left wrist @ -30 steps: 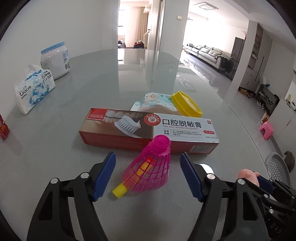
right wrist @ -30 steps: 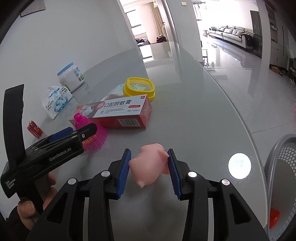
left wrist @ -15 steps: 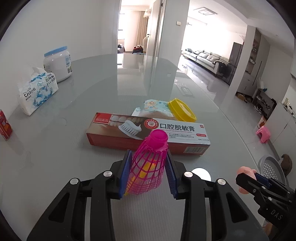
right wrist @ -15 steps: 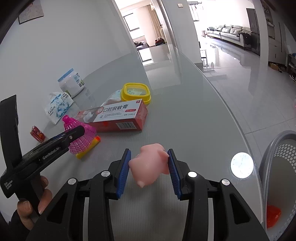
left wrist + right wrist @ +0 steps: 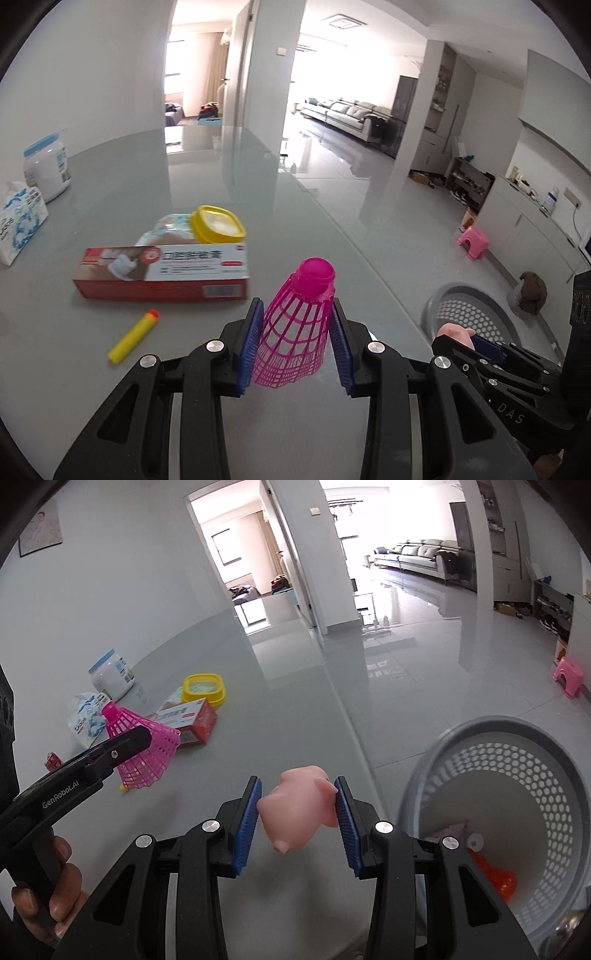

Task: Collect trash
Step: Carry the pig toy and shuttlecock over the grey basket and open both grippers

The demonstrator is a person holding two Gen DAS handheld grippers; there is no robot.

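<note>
Your left gripper [image 5: 295, 345] grips the pink plastic mesh cone [image 5: 297, 325]; your right gripper [image 5: 298, 825] grips the pink rubber pig [image 5: 299, 806]. Only the right view shows inside the grey perforated basket [image 5: 554, 775], lower right.

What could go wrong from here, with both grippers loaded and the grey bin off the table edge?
1. The pink plastic mesh shuttlecock is gripped by its flimsy skirt in the left gripper; it may deform and slip out.
2. The rounded pink rubber pig toy in the right gripper could squirt free short of the grey perforated bin.
3. The two grippers sit close together and might collide over the bin.
</note>
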